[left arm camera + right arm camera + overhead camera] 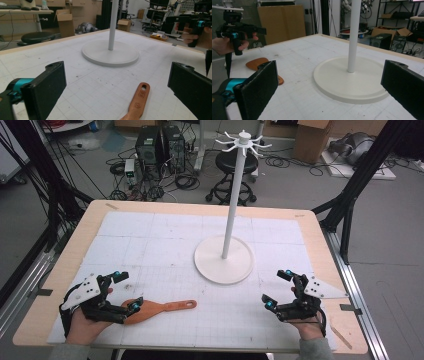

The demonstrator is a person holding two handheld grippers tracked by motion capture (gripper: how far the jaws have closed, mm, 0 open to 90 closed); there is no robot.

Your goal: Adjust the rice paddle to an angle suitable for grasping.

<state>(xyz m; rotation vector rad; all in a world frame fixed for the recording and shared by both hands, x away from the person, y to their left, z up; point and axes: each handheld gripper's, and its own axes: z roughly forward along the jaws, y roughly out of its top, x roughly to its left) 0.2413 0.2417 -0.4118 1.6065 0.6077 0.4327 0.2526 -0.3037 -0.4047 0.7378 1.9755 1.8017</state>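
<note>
An orange-brown wooden spatula (165,308) lies flat on the white gridded mat (165,255) at the front left, its handle with a hole pointing right. My left gripper (126,291) stands open over the spatula's blade end, and nothing is pinched. In the left gripper view the handle (139,99) lies low between the wide jaws of that gripper (117,82). My right gripper (276,289) is open at the front right and holds nothing. A white hook stand (231,195) rises from its round base (215,265) at mid-table; the right gripper (329,80) faces that base (342,85).
The stand's pole (355,35) tops out in several white hooks (243,141). The wooden table edge (310,220) frames the mat. Beyond the table stand a black stool (235,165), computer towers (159,147), cables and cardboard boxes (310,140). Black frame legs (350,195) flank both sides.
</note>
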